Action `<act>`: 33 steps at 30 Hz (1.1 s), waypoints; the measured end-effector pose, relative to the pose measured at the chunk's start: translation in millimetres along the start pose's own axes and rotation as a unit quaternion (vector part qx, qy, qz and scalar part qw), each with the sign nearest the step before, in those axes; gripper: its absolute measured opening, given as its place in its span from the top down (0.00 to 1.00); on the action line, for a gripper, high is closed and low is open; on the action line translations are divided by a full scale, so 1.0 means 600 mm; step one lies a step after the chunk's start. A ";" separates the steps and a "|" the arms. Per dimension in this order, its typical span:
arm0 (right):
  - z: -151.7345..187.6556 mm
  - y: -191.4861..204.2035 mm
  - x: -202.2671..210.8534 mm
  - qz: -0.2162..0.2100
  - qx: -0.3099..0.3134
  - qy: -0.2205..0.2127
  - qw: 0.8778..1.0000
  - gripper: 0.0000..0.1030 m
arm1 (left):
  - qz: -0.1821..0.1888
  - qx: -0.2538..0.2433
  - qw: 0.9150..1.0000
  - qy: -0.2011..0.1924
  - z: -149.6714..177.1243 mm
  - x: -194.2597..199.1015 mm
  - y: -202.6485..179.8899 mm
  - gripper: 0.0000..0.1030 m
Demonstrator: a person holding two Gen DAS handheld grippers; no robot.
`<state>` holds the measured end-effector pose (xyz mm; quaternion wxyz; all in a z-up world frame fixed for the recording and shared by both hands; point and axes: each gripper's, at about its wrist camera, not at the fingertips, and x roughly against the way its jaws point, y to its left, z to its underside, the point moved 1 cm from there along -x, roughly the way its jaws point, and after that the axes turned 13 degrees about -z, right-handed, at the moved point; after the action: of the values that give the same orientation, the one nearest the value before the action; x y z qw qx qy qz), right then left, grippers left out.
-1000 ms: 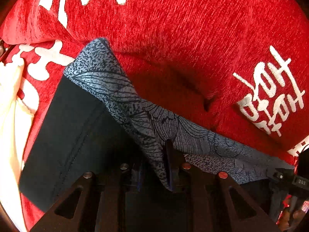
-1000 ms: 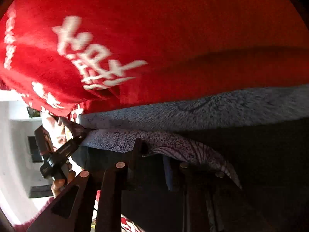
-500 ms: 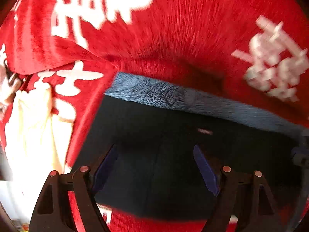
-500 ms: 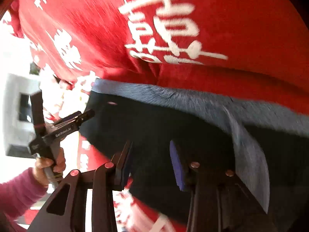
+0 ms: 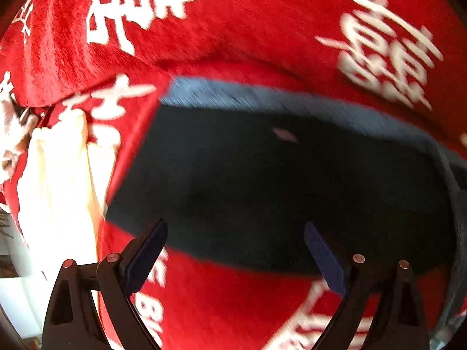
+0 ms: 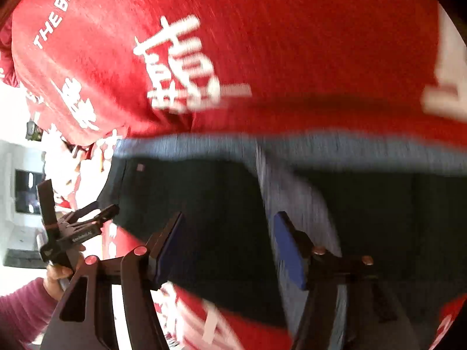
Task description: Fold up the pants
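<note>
Motion blur smears everything, so the print on the grey-blue band along the far edge of the pants point(image 5: 262, 180) can't be read. The dark pants lie flat on a red cloth point(image 5: 262, 29) with white lettering. Left gripper point(image 5: 233, 250) and right gripper point(image 6: 227, 245) both hang above them, fingers spread apart, holding nothing.

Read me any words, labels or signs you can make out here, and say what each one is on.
"THE BIG": white print on the red blanket, cut off at the frame's edge.
Large white Chinese characters on the blanket: blurred, unreadable.
Small white lettering on the left gripper: too small to read.
Pants patch: illegible.
</note>
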<state>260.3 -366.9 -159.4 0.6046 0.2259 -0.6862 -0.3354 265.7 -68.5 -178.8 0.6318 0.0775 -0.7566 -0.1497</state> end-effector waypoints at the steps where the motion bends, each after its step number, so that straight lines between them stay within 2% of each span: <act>1: 0.021 0.003 0.005 -0.009 -0.012 0.000 1.000 0.35 | 0.003 -0.009 1.000 0.003 0.015 0.008 -0.016 0.07; 3: 0.062 -0.009 0.020 -0.021 -0.043 -0.008 0.999 0.35 | 0.013 -0.028 0.999 0.007 0.042 0.024 -0.053 0.07; 7: 0.136 -0.034 0.070 -0.013 -0.073 -0.028 0.997 0.35 | 0.047 -0.066 0.997 0.012 0.075 0.052 -0.121 0.07; 11: 0.224 -0.069 0.155 0.016 -0.108 -0.063 0.992 0.35 | 0.083 -0.121 0.989 -0.014 0.102 0.099 -0.188 0.07; 14: 0.305 -0.099 0.220 0.038 -0.143 -0.099 0.984 0.35 | 0.118 -0.159 0.980 -0.034 0.115 0.124 -0.235 0.07; 16: 0.364 -0.116 0.247 0.045 -0.172 -0.130 0.975 0.35 | 0.138 -0.175 0.974 -0.034 0.122 0.135 -0.262 0.07; 17: 0.395 -0.128 0.259 0.048 -0.191 -0.143 0.970 0.35 | 0.160 -0.181 0.970 -0.030 0.128 0.142 -0.280 0.07; 20: 0.491 -0.165 0.293 0.056 -0.252 -0.187 0.948 0.35 | 0.199 -0.203 0.958 -0.026 0.152 0.173 -0.337 0.07; 22: 0.552 -0.191 0.306 0.048 -0.285 -0.213 0.933 0.35 | 0.209 -0.218 0.953 -0.031 0.158 0.174 -0.361 0.07; 25: 0.592 -0.224 0.298 0.027 -0.304 -0.222 0.926 0.35 | 0.225 -0.230 0.946 -0.035 0.159 0.180 -0.388 0.07; 27: 0.607 -0.247 0.284 -0.013 -0.322 -0.228 0.919 0.35 | 0.231 -0.235 0.943 -0.030 0.167 0.180 -0.411 0.07; 33: 0.608 -0.281 0.249 -0.078 -0.317 -0.232 0.916 0.35 | 0.228 -0.247 0.941 -0.023 0.188 0.171 -0.465 0.07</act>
<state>-138.5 -518.9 -197.6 0.4398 -0.0087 -0.6451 -0.6247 115.7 -348.8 -191.1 0.6310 -0.2594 -0.7071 -0.1857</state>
